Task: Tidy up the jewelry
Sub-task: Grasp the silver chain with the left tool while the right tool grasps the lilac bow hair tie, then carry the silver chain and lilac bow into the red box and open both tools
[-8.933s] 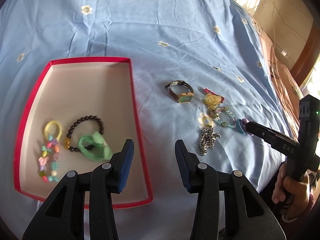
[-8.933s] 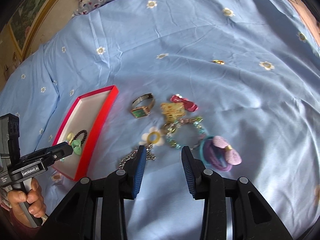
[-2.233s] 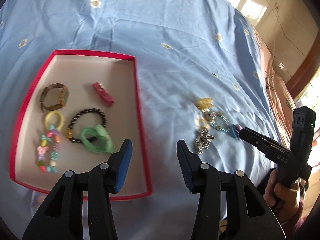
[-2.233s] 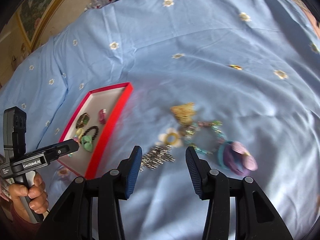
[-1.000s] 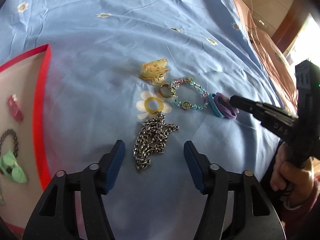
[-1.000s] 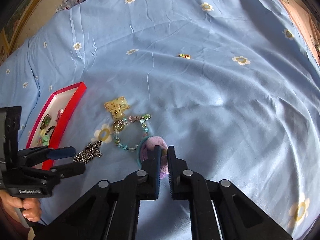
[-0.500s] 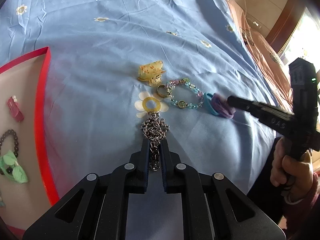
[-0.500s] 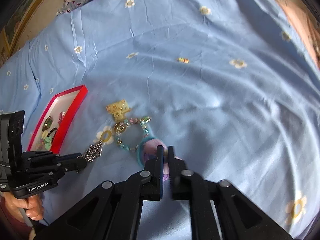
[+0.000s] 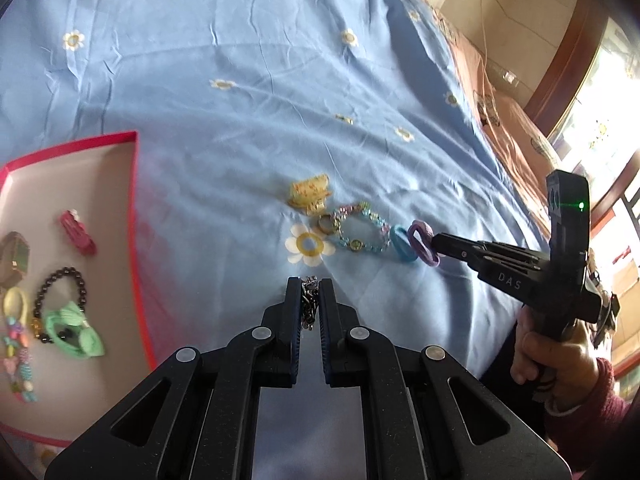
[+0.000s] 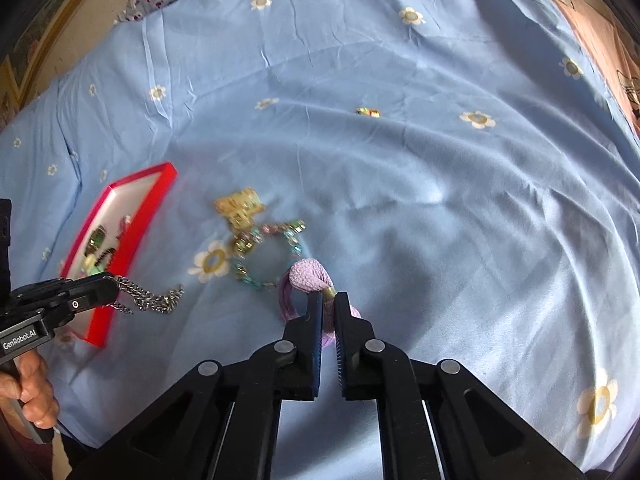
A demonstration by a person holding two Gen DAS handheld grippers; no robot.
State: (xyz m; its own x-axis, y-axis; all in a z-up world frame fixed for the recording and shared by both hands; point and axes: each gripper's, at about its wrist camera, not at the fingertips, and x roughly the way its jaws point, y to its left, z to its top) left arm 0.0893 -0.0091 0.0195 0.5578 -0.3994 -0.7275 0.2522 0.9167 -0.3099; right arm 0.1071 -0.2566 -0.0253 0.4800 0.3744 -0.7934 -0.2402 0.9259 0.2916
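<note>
Blue flowered bedsheet [image 10: 440,184] under everything, soft, creased.

Red tray [image 9: 134,216] left of left gripper [image 9: 310,294], already holding watch, hair clip, bead bracelets, green tie: evidently the collection spot.

Right gripper [image 10: 328,300] clamped on purple scrunchie [image 10: 308,278], pinched at edge, likely for lift.

Left gripper closed on silver chain [image 10: 154,298]; links trail from tips, so carry may snag.

Yellow claw clip [image 9: 310,192] and beaded bracelet [image 9: 362,230] ahead of left gripper, waiting.
</note>
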